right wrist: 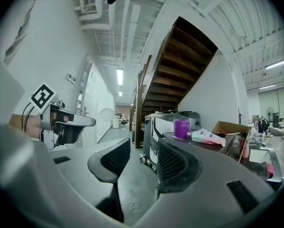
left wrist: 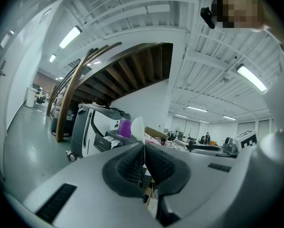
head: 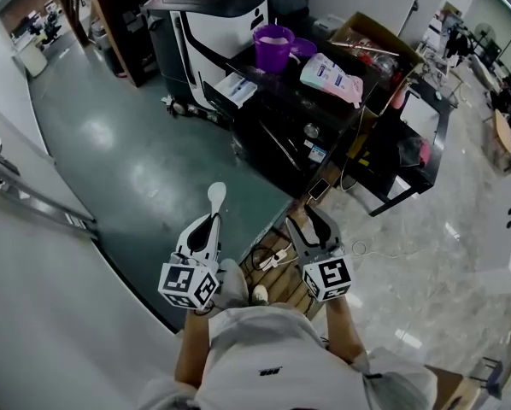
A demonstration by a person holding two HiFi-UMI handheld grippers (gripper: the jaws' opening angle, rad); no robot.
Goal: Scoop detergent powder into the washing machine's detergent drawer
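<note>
A white scoop [head: 215, 196] sticks out forward from my left gripper [head: 211, 219], whose jaws are shut on its thin handle; the scoop's bowl [left wrist: 137, 127] shows just past the left gripper [left wrist: 144, 156]. My right gripper [head: 310, 218] stands open and empty beside it, its jaws [right wrist: 143, 163] wide apart over the floor. Both are well short of the white and black washing machine [head: 211, 26], whose detergent drawer [head: 236, 88] is pulled out. A purple cup [head: 273, 46] and a pink and white detergent bag [head: 331, 76] rest on the black table [head: 298, 114].
A cardboard box [head: 377, 48] with clutter sits at the table's far end. Cables and a power strip [head: 273, 259] lie on the floor near my feet. A white wall with a rail [head: 33, 199] runs along the left. A staircase [right wrist: 180, 65] rises behind the machine.
</note>
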